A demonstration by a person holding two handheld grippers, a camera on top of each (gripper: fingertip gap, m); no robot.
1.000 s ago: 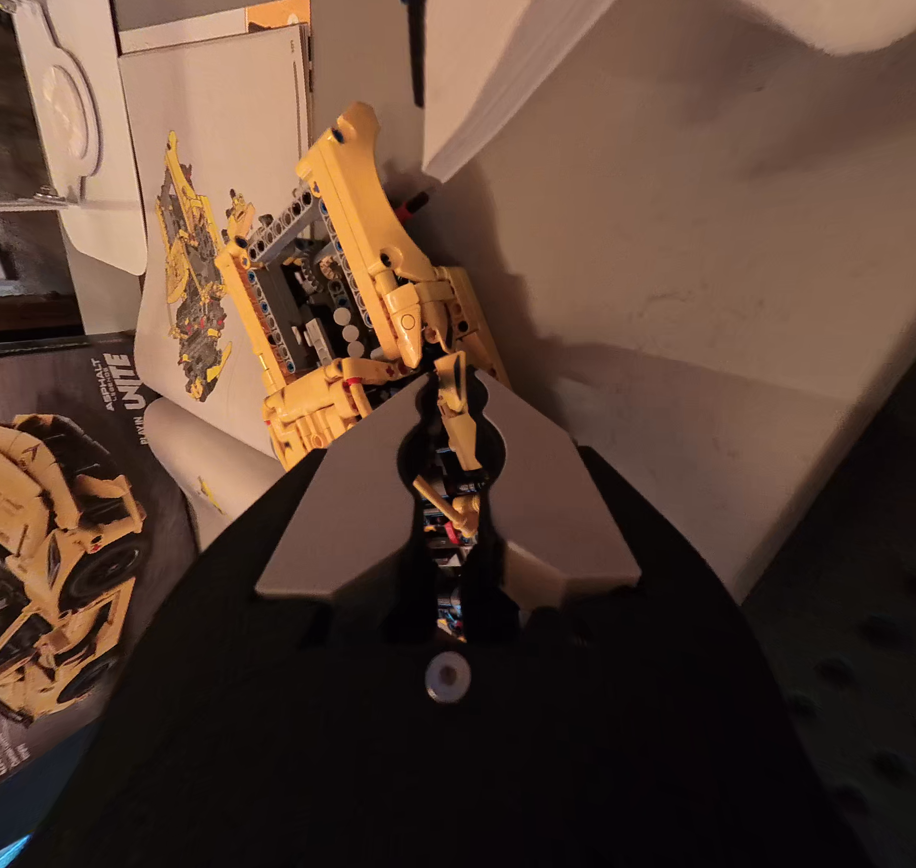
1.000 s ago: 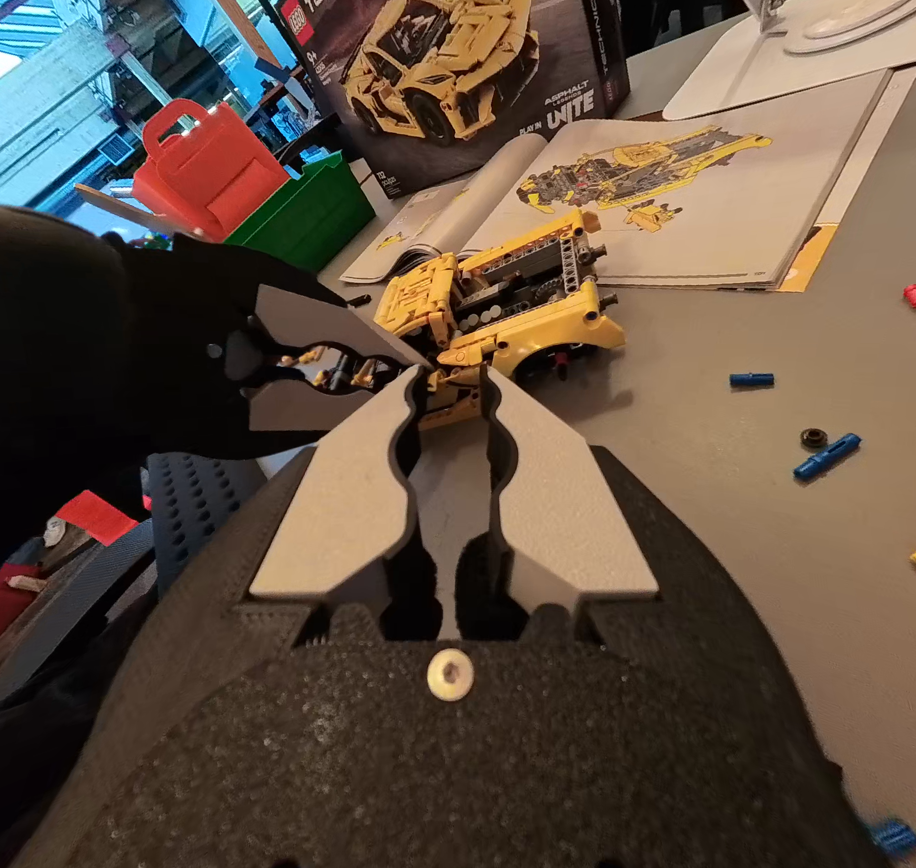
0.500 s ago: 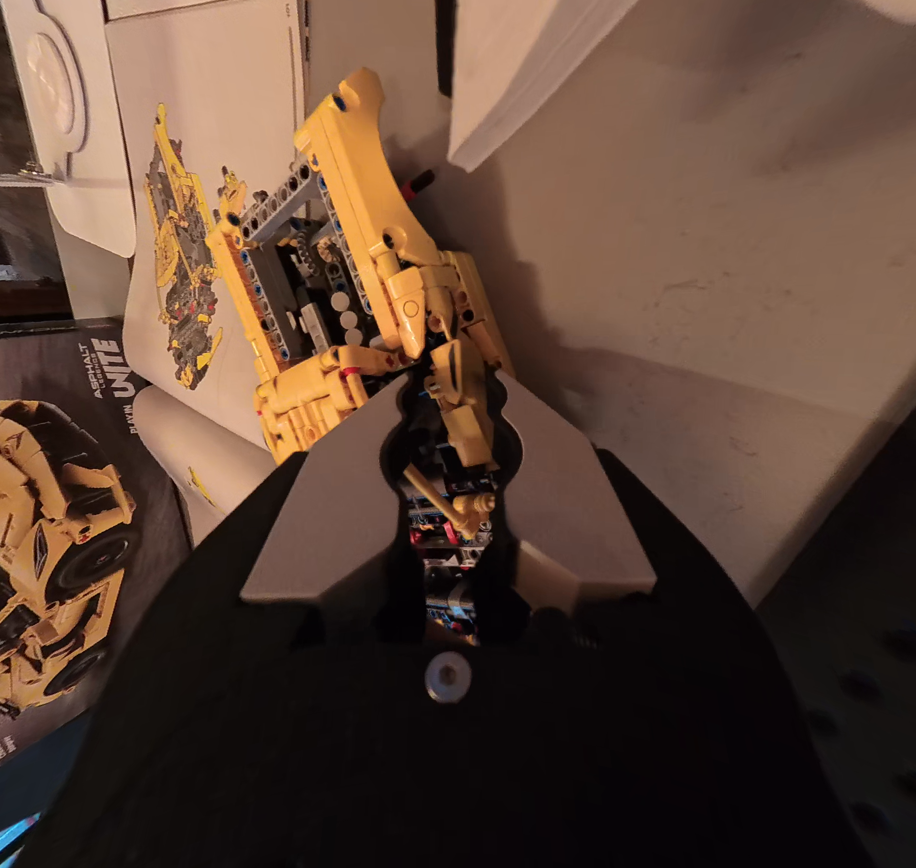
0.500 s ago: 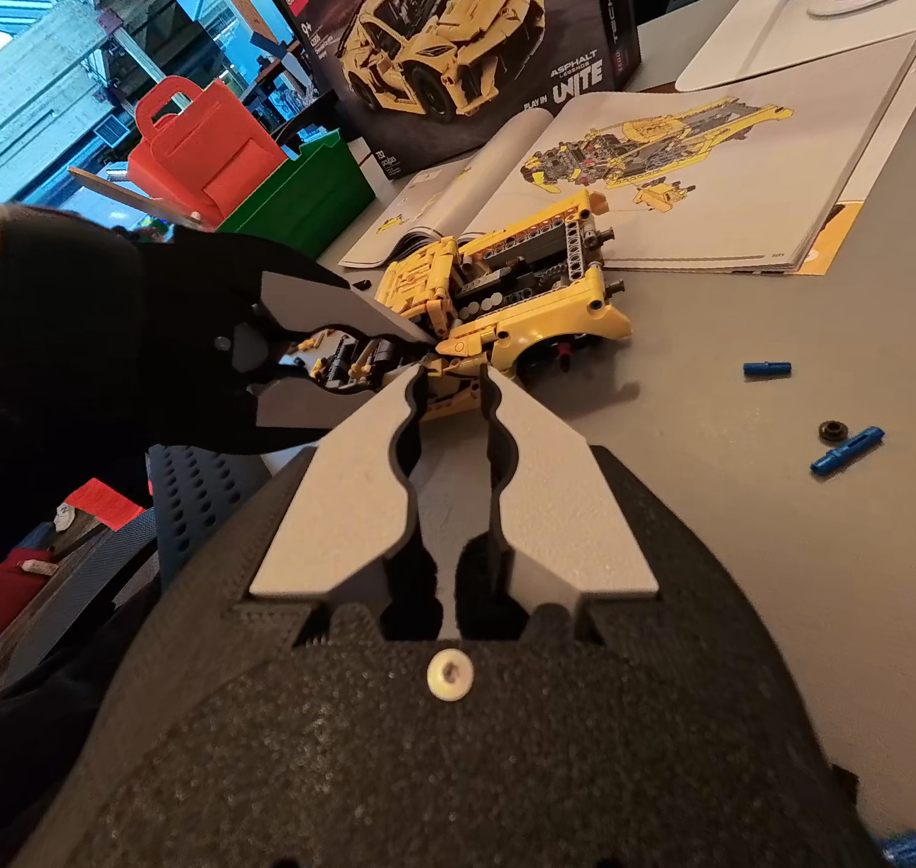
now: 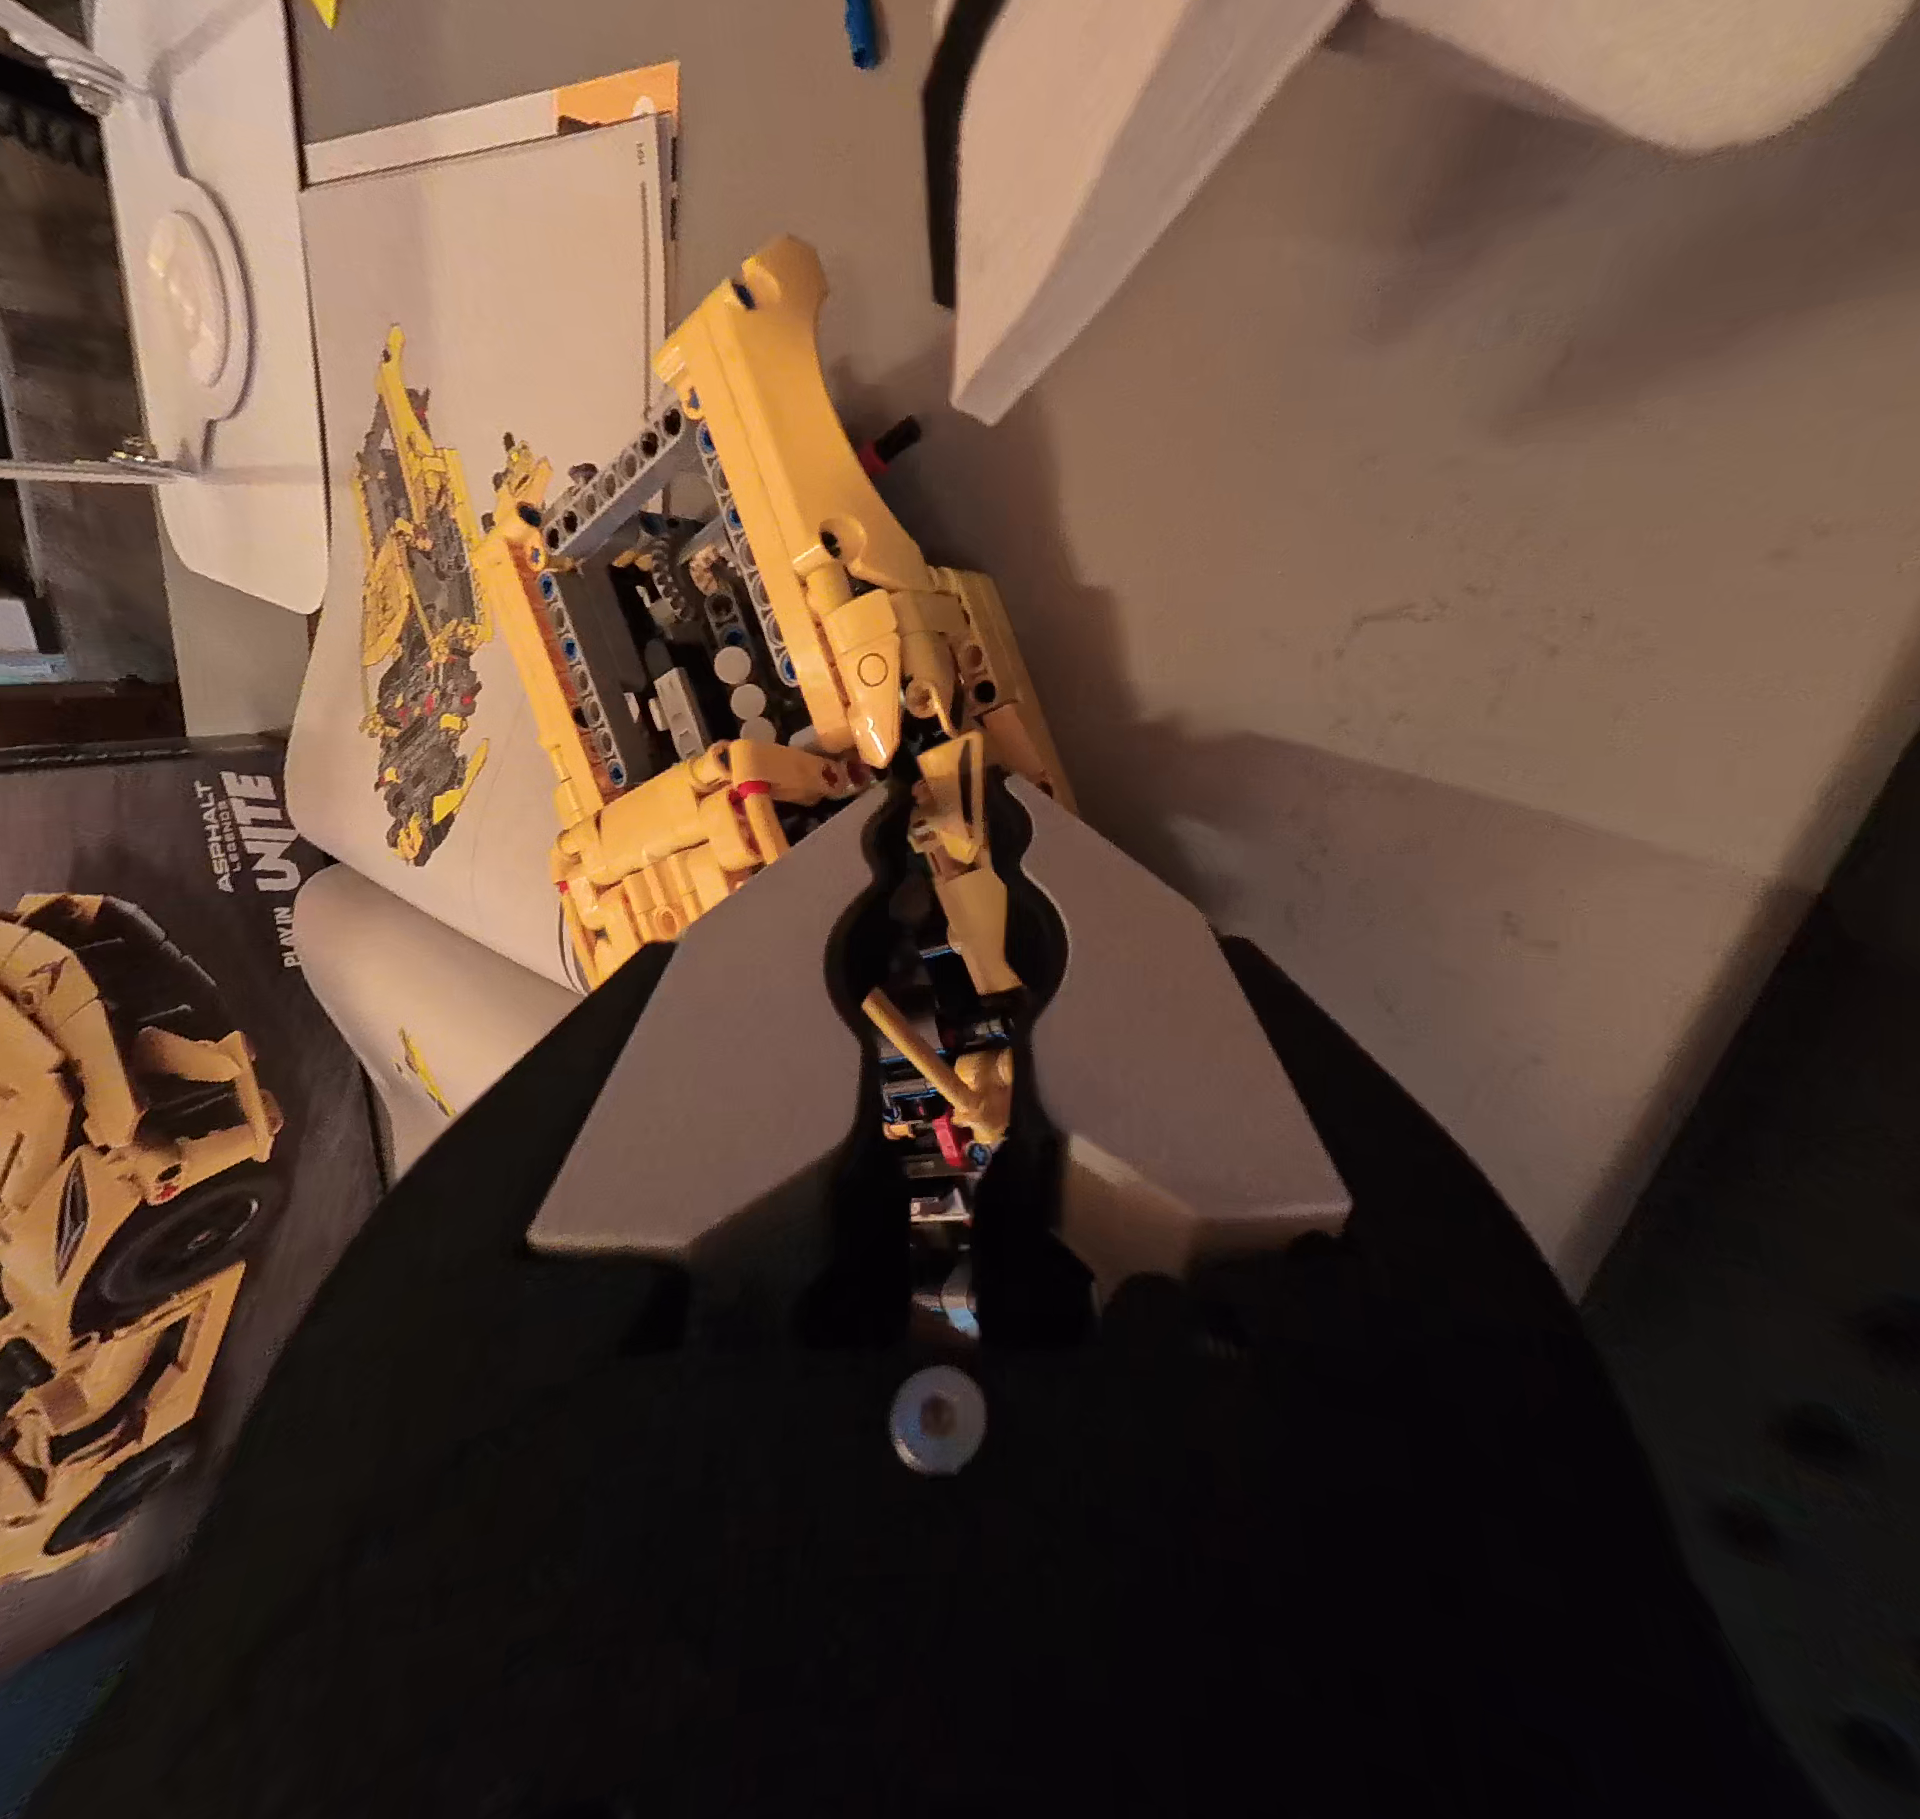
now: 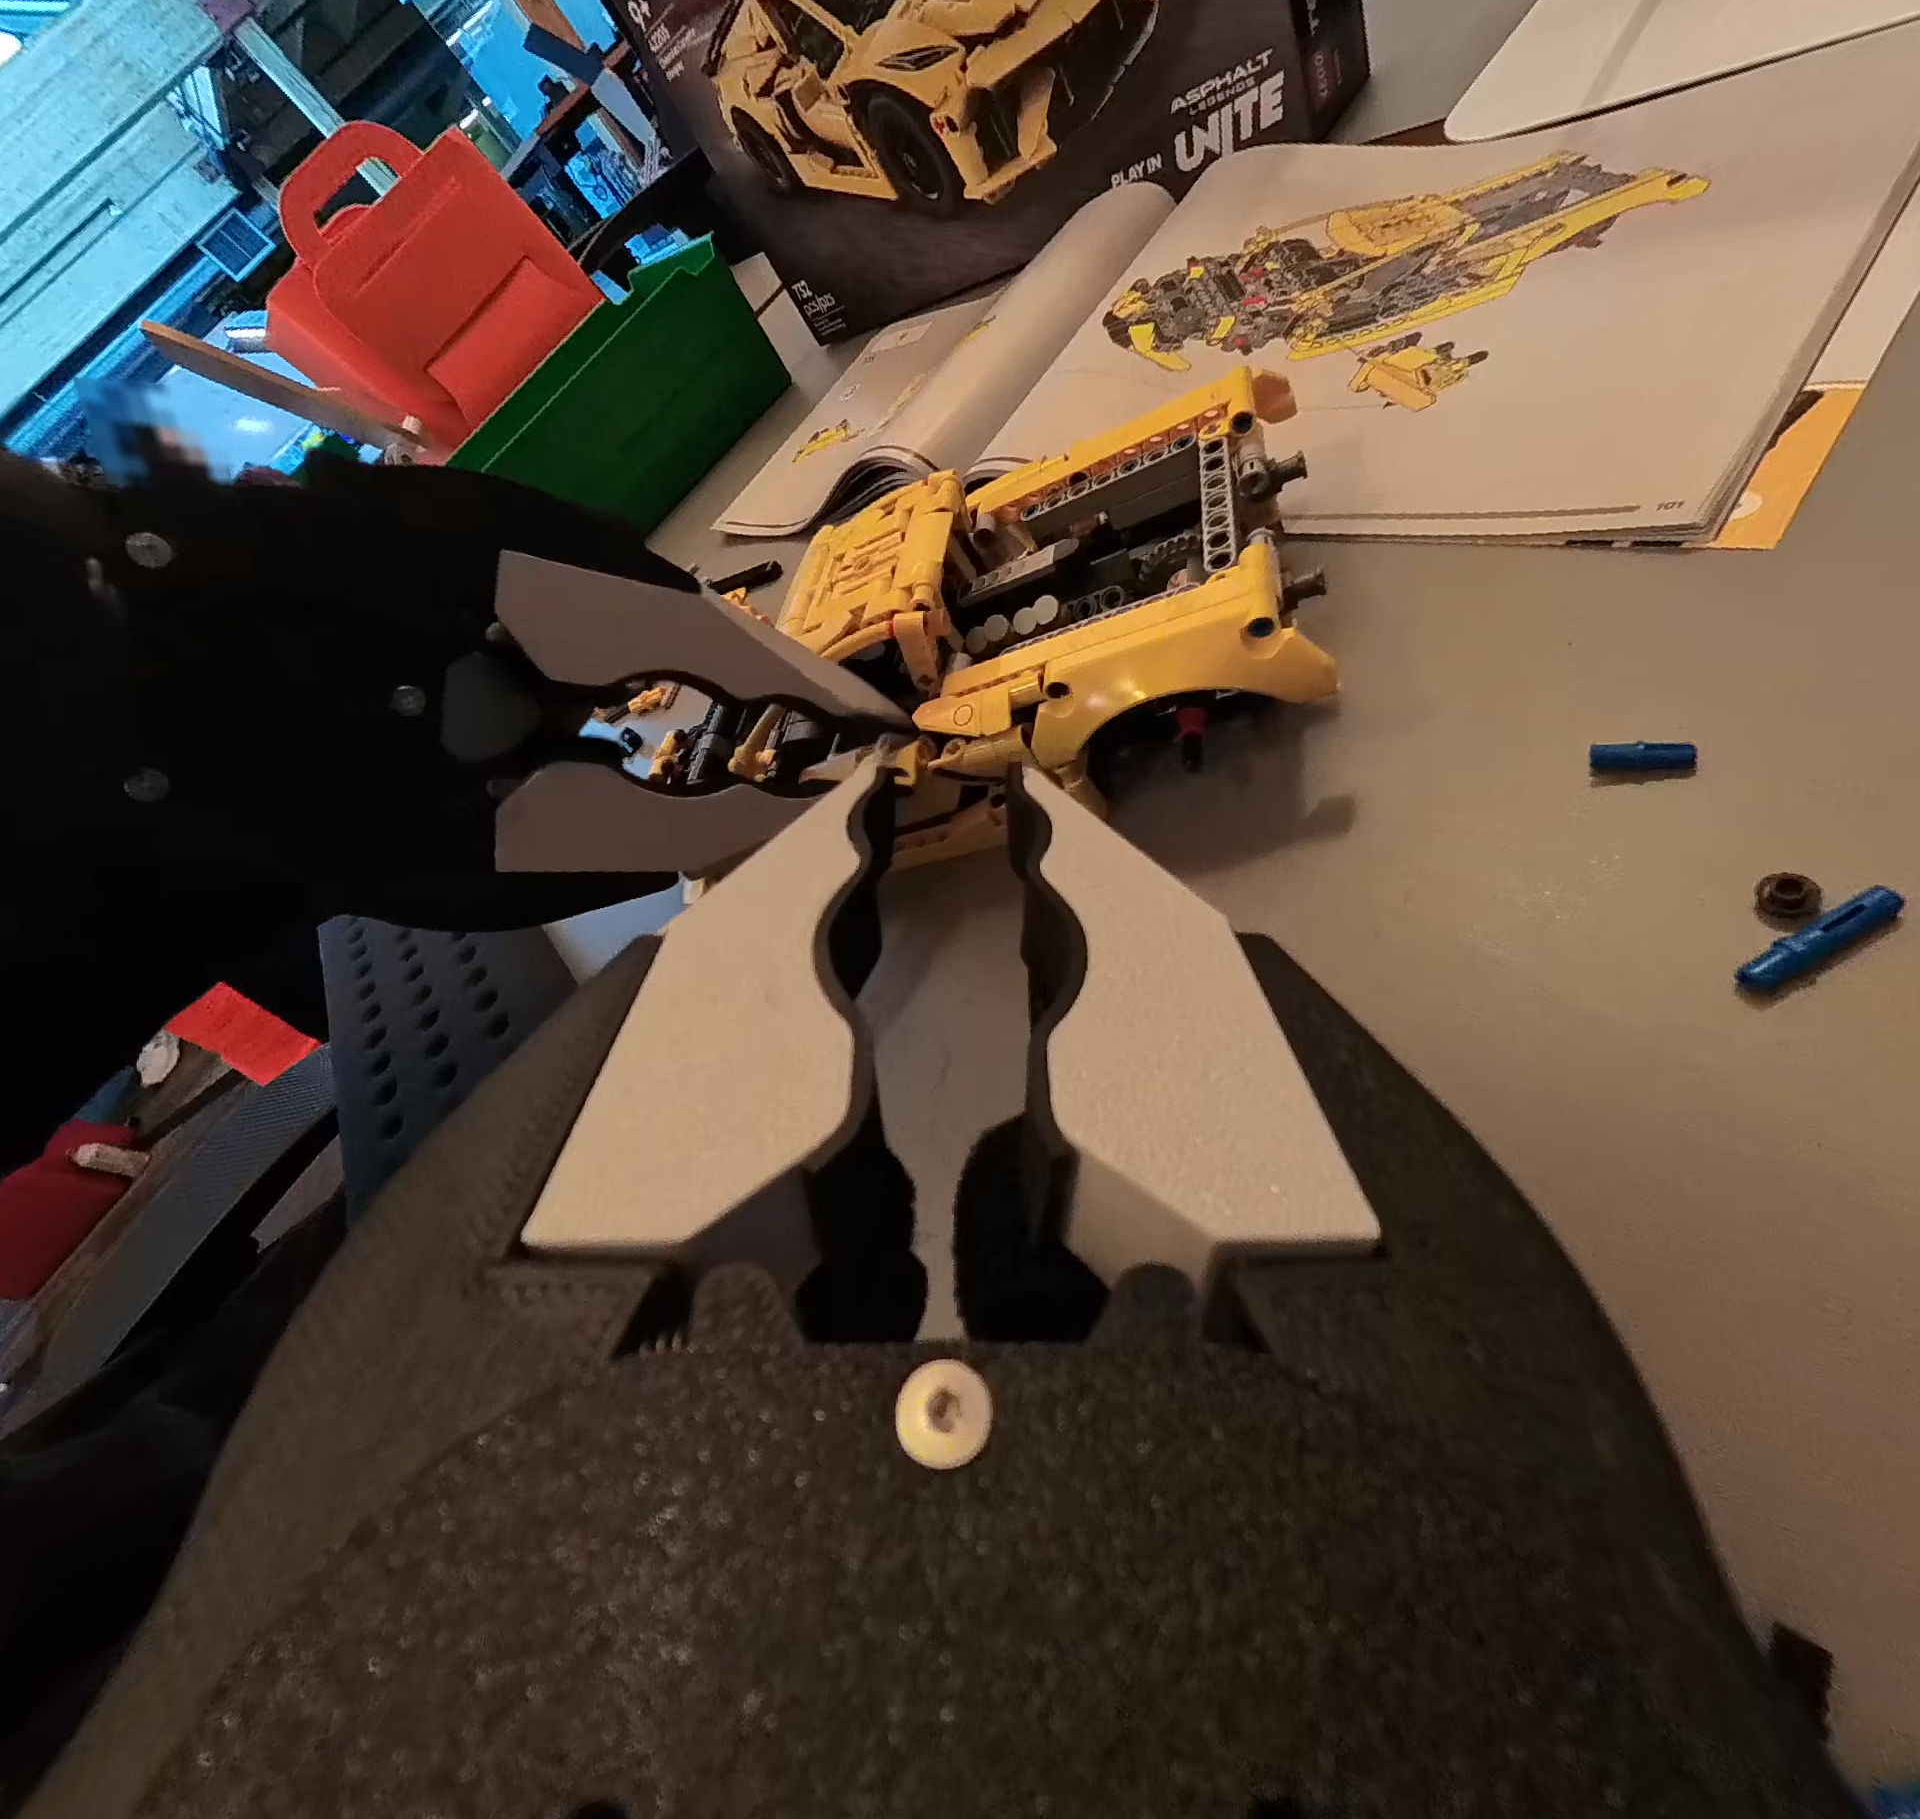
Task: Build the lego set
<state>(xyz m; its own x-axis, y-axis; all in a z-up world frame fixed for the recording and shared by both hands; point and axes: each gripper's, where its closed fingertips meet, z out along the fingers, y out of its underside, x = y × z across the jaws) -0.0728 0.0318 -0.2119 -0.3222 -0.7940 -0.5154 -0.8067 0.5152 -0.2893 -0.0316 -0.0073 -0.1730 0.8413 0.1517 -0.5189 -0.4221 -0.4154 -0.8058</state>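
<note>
Left gripper [image 6: 883, 730] jaws pinching the half-built yellow car [image 6: 1081, 606] on the desk [image 6: 1507, 834]; right gripper [image 6: 945, 782] jaws spread, probably pressing a piece on next.

A partly built model car [image 6: 1091, 616] sits on the surface [image 6: 1455, 834], before an open instruction booklet [image 6: 1455, 346]; the set's box [image 6: 997, 76] stands behind.

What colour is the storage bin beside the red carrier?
Green bin, behind the left gripper; the right wrist view shows it best.
</note>
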